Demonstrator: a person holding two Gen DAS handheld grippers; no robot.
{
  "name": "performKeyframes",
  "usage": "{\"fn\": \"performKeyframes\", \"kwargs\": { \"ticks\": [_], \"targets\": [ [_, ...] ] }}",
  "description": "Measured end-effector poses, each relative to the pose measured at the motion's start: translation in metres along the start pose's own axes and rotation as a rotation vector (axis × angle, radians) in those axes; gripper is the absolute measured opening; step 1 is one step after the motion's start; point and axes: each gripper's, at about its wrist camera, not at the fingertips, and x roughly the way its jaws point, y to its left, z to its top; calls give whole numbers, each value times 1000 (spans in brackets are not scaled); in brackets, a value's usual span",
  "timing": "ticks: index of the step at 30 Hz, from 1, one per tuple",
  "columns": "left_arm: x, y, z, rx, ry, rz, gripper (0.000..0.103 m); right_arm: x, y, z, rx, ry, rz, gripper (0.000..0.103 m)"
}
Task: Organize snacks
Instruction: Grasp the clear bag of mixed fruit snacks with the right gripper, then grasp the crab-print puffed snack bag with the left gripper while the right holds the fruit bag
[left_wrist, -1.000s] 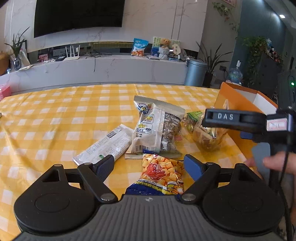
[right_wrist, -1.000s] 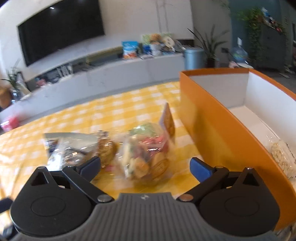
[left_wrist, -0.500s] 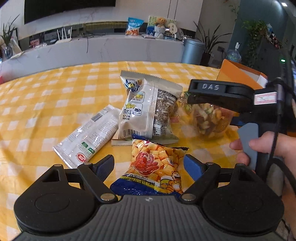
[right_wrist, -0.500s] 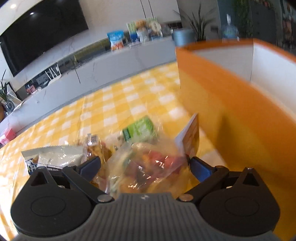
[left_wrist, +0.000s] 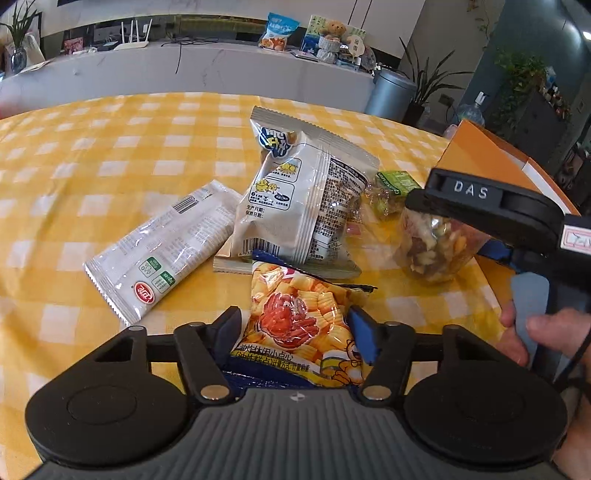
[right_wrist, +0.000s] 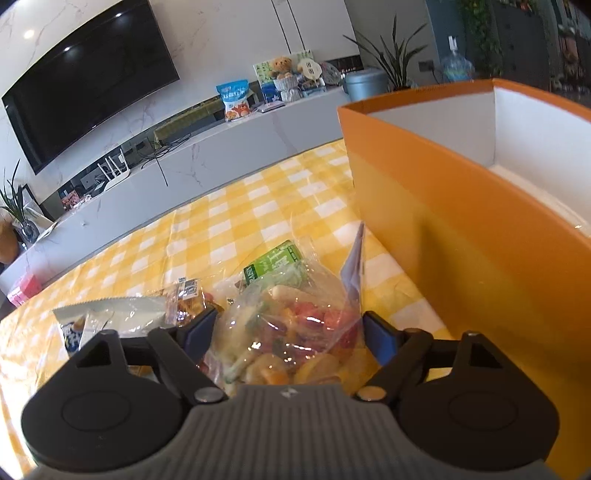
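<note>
On the yellow checked tablecloth (left_wrist: 92, 158), a crab-print chip bag (left_wrist: 295, 317) lies between the pads of my left gripper (left_wrist: 295, 328). Its jaws are closing and both pads press the bag's sides. My right gripper (right_wrist: 291, 328) is closing on a clear bag of mixed snacks (right_wrist: 295, 314), its pads touching the bag on both sides. In the left wrist view that clear bag (left_wrist: 432, 251) sits under the right gripper's black body, which a hand (left_wrist: 535, 332) holds. The orange box (right_wrist: 443, 192) stands just right of it.
A silver-white snack bag (left_wrist: 303, 199) leans behind the chip bag, with a long white packet (left_wrist: 159, 258) to its left. A small green-labelled pack (right_wrist: 277, 262) lies beyond the clear bag. The box's near wall (left_wrist: 480, 155) is close on the right.
Both grippers have come down and forward over their bags. Their jaws, wide before, have narrowed until the pads meet the chip bag and the clear bag.
</note>
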Motion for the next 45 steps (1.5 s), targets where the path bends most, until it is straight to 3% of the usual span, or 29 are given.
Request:
{"fn": "performKeyframes", "kwargs": {
  "ticks": [5, 13, 15, 20, 23, 30, 31, 34, 39, 45],
  "targets": [
    [-4, 2, -2, -13, 2, -1, 65, -19, 1, -7, -78, -9, -16, 75],
    [-5, 3, -1, -35, 5, 13, 65, -58, -10, -27, -122, 42, 2, 77],
    [-4, 3, 0, -40, 6, 16, 66, -67, -17, -37, -116, 4, 18, 77],
    [-5, -2, -2, -5, -8, 64, 84, -58, -13, -39, -137, -5, 6, 81],
    [-2, -2, -2, -7, -6, 77, 89, -49, -12, -37, -125, 1, -10, 81],
    [4, -11, -6, 37, -29, 120, 92, -32, -13, -34, -107, -5, -45, 82],
    [4, -12, -6, 37, -33, 129, 91, -31, -10, -34, -127, -6, -52, 82],
    [1, -13, -6, -29, -49, 146, 72, -30, -7, -35, -147, -17, -55, 75],
    [-3, -16, -8, -4, -60, 156, 66, -35, -12, -34, -114, -15, -31, 74],
    [-27, -17, -7, -47, -67, 78, 65, -51, -11, -28, -124, -63, 32, 74]
  ]
}}
